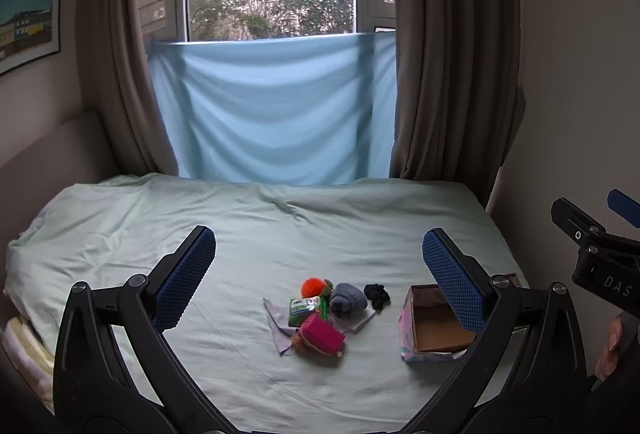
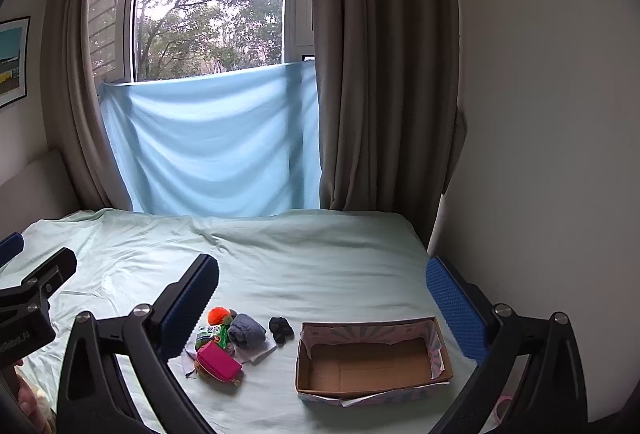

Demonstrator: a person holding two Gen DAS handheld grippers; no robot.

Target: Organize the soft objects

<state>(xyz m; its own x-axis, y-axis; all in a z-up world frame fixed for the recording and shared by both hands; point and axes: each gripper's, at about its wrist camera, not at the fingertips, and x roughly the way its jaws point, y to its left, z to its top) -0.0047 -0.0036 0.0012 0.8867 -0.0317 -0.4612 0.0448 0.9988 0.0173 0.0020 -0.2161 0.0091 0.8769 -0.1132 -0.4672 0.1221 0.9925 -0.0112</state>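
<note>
Both black two-finger grippers, the left gripper (image 1: 319, 258) and the right gripper (image 2: 322, 284), are hovering wide open above the pale green bed (image 2: 312, 258), gripping nothing. Several soft things, among them a pink pouch (image 2: 218, 361), grey rolled sock (image 2: 246, 332) and black sock (image 2: 281, 329), are lying near its right edge, just beside the open cardboard box (image 2: 372, 390).

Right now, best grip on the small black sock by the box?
Come from straight above with the right tongs, open now. The black sock lies bunched alone on the sheet, clear of the pile and the box. Pinch across its narrow middle.
</note>
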